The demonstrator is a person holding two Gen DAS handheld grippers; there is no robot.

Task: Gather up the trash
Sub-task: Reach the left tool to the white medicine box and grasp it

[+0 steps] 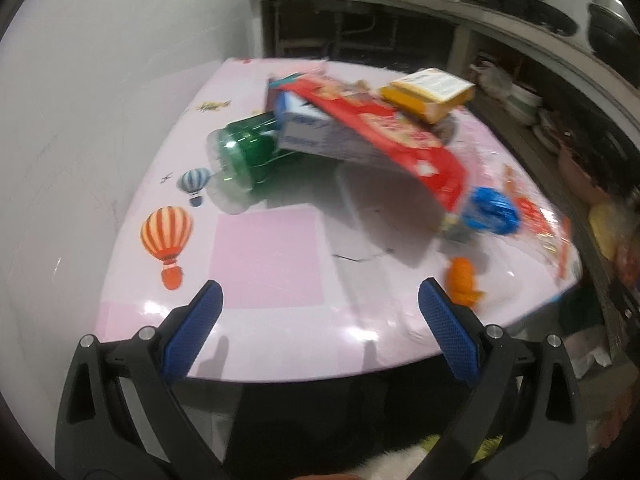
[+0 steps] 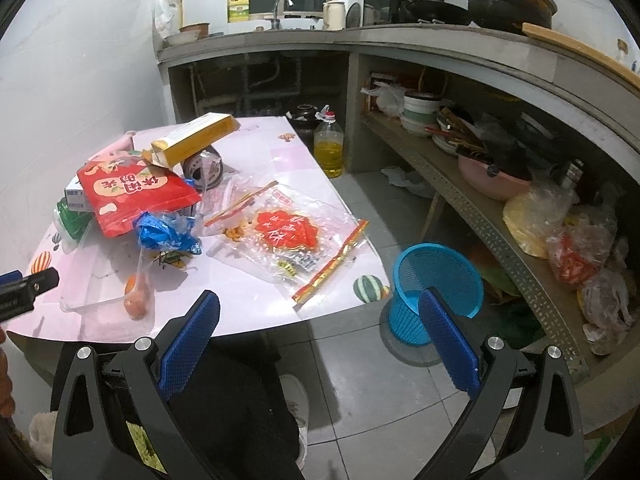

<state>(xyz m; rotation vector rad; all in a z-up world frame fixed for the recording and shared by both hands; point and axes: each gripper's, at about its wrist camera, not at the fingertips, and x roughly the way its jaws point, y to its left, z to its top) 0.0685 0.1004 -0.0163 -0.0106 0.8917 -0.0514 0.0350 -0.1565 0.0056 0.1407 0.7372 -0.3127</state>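
Trash lies piled on a pink table [image 1: 268, 248] [image 2: 264, 304]: a green plastic bottle [image 1: 244, 156], a red snack bag [image 1: 384, 136] [image 2: 132, 196], a yellow box [image 1: 432, 94] [image 2: 196, 138], a white and blue carton [image 1: 316, 132], a crumpled blue wrapper [image 1: 490, 210] [image 2: 166, 232], a clear bag with red print [image 2: 288, 236], a clear tray [image 2: 100, 280] and orange scraps [image 1: 464, 276] [image 2: 136, 300]. A blue mesh bin [image 2: 436, 292] stands on the floor right of the table. My left gripper [image 1: 320, 300] is open above the near table edge. My right gripper [image 2: 320, 312] is open, off the table's front right corner.
A white wall runs along the table's left. A concrete counter and a cluttered shelf [image 2: 480, 184] with bowls and bags stand at the back and right. An oil bottle [image 2: 329, 148] stands on the tiled floor. A tape roll [image 2: 202, 168] lies under the yellow box.
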